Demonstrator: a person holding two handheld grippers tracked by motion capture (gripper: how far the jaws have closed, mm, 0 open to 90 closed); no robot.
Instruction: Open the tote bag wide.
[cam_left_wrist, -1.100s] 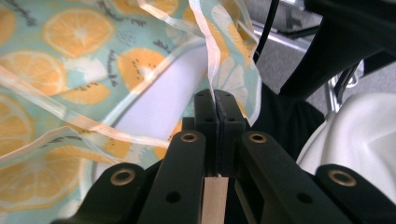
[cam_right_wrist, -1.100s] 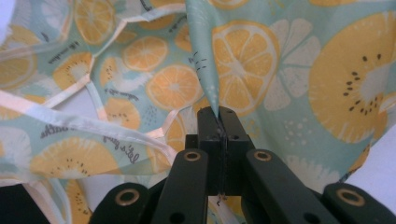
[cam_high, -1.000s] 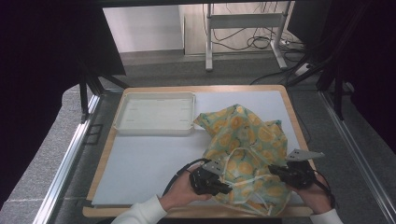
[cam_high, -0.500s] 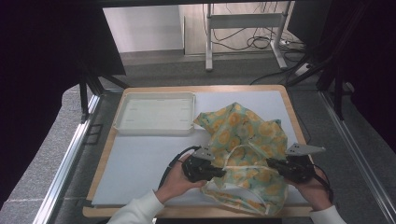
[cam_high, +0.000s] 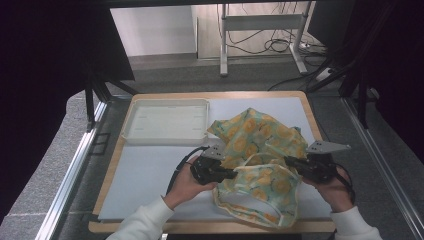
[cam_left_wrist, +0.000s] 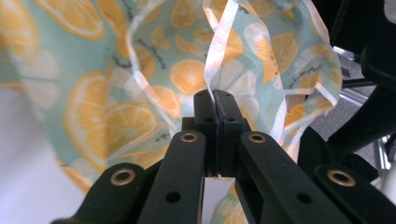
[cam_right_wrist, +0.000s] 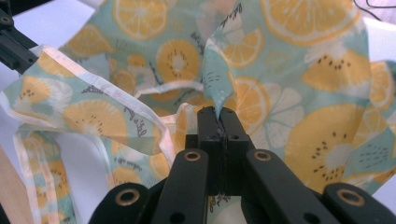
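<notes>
a shallow white tray (cam_high: 166, 121) is sitting empty at the far left of a pale sheet (cam_high: 150, 175) that is covering most of the wooden table (cam_high: 107, 181), whose bare edge is showing round it. beyond the table, a grey metal stand (cam_high: 261, 22) is standing on the floor with dark cables (cam_high: 286, 45) lying tangled by its feet. black curtains (cam_high: 45, 75) are hanging at both sides

Mint-green cloth (cam_high: 260, 150) with orange citrus-slice print, white trim; white tray (cam_high: 166, 121); pale blue mat (cam_high: 150, 175); black grippers.
</notes>
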